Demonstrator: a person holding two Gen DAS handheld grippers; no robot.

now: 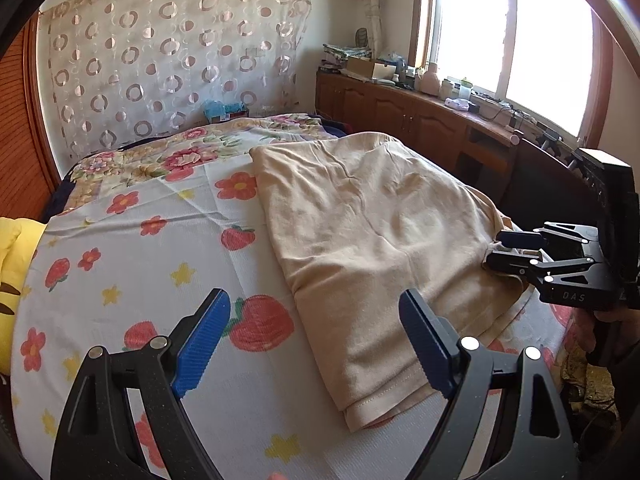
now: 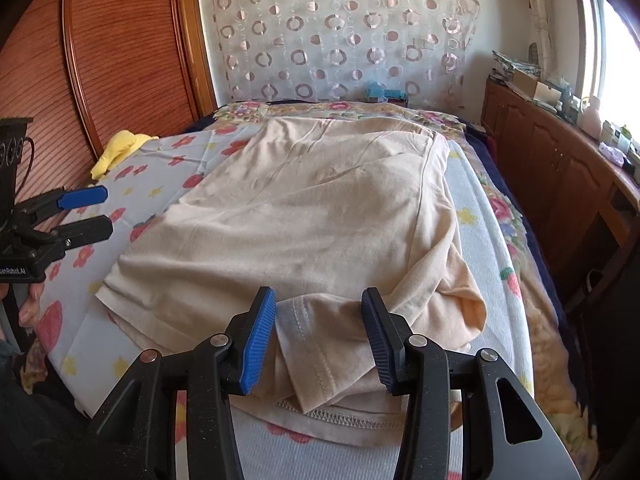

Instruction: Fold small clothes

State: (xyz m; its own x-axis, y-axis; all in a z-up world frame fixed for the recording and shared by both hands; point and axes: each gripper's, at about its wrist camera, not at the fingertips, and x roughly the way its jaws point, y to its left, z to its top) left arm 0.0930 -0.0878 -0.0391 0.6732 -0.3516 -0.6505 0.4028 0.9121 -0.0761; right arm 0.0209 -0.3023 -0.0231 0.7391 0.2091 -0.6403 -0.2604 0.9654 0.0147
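Your right gripper (image 2: 318, 338) stands half-open, hemmed fold of the beige shirt (image 2: 304, 216) between its pads, not pinched. Your left gripper (image 1: 316, 344) gapes wide, empty, shirt's hem just right of it on the bedsheet (image 1: 132, 264).

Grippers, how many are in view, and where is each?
2. The left gripper hangs open over the sheet beside the shirt. The right gripper straddles the shirt's near hem, pads apparently not pressing. None seems hidden.
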